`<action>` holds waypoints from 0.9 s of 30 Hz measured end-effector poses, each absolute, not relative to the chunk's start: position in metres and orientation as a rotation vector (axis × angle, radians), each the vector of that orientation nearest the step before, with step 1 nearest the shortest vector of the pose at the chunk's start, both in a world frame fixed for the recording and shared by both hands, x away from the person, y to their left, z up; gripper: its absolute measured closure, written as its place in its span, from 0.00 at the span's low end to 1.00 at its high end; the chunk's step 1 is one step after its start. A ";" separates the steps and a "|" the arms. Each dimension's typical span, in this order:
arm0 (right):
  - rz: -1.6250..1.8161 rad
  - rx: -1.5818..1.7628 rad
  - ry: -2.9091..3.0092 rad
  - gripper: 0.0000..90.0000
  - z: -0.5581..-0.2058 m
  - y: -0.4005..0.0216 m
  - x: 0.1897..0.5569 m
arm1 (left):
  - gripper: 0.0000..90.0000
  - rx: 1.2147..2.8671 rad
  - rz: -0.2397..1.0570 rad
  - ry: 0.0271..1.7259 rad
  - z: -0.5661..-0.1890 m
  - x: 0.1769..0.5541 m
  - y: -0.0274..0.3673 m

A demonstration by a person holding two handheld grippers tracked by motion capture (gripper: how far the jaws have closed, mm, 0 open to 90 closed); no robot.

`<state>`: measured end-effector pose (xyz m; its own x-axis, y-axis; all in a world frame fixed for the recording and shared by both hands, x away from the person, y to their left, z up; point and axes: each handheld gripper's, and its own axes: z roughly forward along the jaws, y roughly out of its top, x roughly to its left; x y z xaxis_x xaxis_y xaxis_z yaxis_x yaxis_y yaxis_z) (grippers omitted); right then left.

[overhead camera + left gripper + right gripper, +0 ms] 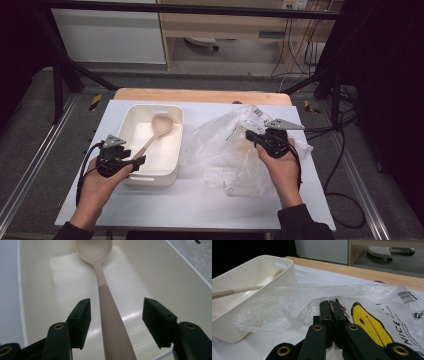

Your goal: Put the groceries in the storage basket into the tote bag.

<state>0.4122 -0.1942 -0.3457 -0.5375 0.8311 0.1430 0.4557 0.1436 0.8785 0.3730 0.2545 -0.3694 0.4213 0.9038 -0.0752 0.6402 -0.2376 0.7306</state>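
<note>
From the high view, your left gripper (131, 159) reaches into the cream rectangular plastic tub (131, 116), where the beige silicone spoon (156, 131) lies diagonally. In the left gripper view, your jaws straddle the spoon's handle (112, 325) without touching, placed for a clean pinch. In the right gripper view, your right gripper (330, 305) is clamped on the crinkled clear plastic bag (287, 302), likely keeping it ready for the spoon.
</note>
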 end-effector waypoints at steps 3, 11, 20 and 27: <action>1.357 1.236 2.052 1.00 -0.346 -0.194 0.412 | 0.48 1.981 0.479 1.311 -0.372 0.375 0.255; 1.359 1.236 2.050 1.00 -0.346 -0.195 0.412 | 0.59 2.012 0.453 1.328 -0.379 0.380 0.256; 1.358 1.237 2.051 1.00 -0.346 -0.194 0.412 | 0.68 2.035 0.440 1.327 -0.383 0.386 0.255; 1.360 1.238 2.049 1.00 -0.346 -0.195 0.413 | 0.69 2.027 0.402 1.351 -0.384 0.390 0.256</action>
<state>0.4126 -0.1953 -0.3459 -0.5360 0.8315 0.1457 0.4571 0.1408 0.8782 0.3902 0.2558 -0.3844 0.4192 0.9021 -0.1027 0.6992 -0.2486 0.6703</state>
